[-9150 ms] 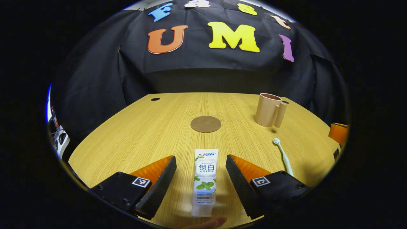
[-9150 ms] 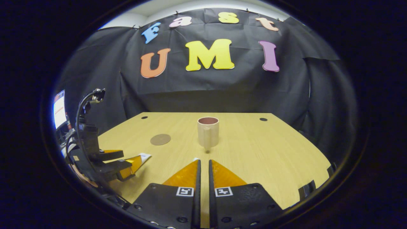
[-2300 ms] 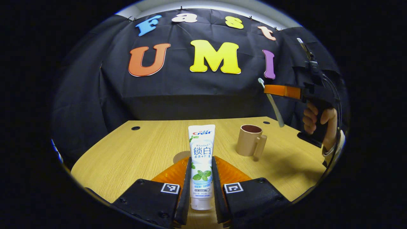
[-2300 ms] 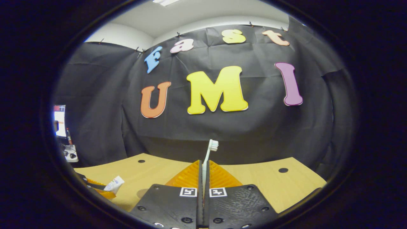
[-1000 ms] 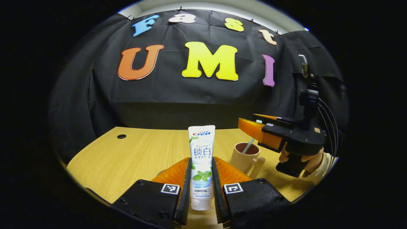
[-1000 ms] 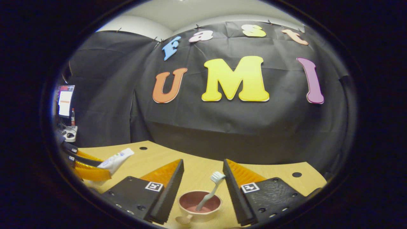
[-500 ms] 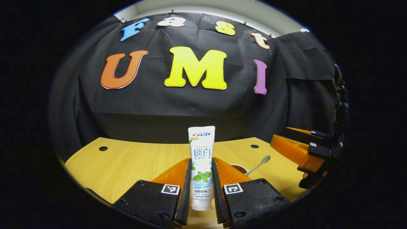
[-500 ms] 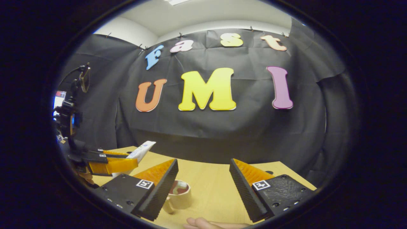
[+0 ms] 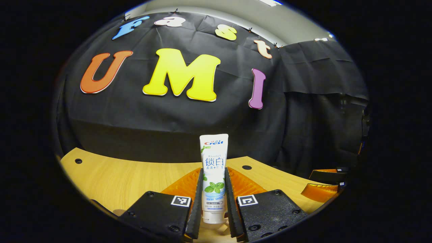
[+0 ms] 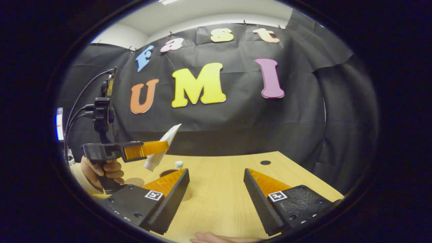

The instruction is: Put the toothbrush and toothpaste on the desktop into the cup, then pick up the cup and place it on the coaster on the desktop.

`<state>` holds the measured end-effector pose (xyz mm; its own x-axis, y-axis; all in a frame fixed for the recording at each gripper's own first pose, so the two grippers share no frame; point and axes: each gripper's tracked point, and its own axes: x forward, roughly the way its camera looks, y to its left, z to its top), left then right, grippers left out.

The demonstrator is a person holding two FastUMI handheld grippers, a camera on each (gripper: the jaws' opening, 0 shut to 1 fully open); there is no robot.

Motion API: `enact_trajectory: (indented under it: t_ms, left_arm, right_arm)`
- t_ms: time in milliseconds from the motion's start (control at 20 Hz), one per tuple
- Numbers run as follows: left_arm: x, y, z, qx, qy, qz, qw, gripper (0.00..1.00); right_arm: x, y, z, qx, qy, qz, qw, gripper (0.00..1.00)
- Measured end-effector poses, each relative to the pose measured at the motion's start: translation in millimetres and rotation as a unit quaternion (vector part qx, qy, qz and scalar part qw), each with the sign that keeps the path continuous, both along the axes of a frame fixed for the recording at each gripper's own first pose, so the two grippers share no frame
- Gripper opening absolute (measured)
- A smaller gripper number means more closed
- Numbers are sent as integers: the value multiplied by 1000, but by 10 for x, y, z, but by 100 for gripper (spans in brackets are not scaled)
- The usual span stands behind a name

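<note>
Left gripper [image 9: 213,189] held aloft, fingers clamped on toothpaste tube [image 9: 214,168]. Right gripper [image 10: 216,189] spread wide over worktop [image 10: 222,199]; toothbrush head [image 10: 178,164] seen there.

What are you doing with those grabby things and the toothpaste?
A person is tidying brushing things into a cup. The left tool is squeezed shut on the toothpaste and holds it up over the cup. The toothbrush pokes out of the cup. The right tool is open, holding nothing, above the wooden desk.
</note>
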<state>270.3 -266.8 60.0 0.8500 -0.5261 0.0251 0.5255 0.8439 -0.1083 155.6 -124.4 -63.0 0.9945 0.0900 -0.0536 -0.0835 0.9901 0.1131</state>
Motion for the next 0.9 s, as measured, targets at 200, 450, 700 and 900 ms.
enact_trajectory:
  t_ms: [200, 450, 700, 900]
  left_arm:
    - [88, -177, -51, -9, 1, -15, 1000, 36]
    - [219, -138, -227, 2, 13, -4, 1000, 37]
    - [208, -97, -396, 19, 32, -11, 999, 42]
    - [102, -23, -242, 9, 15, -1, 1000, 42]
  right_arm:
    - [-95, 23, -3, 18, 4, 13, 1000, 96]
    - [-123, 48, -31, 14, 2, 17, 1000, 96]
    - [-98, 118, -94, 13, 11, 20, 1000, 94]
    - [-109, 135, -110, 6, 15, 16, 1000, 96]
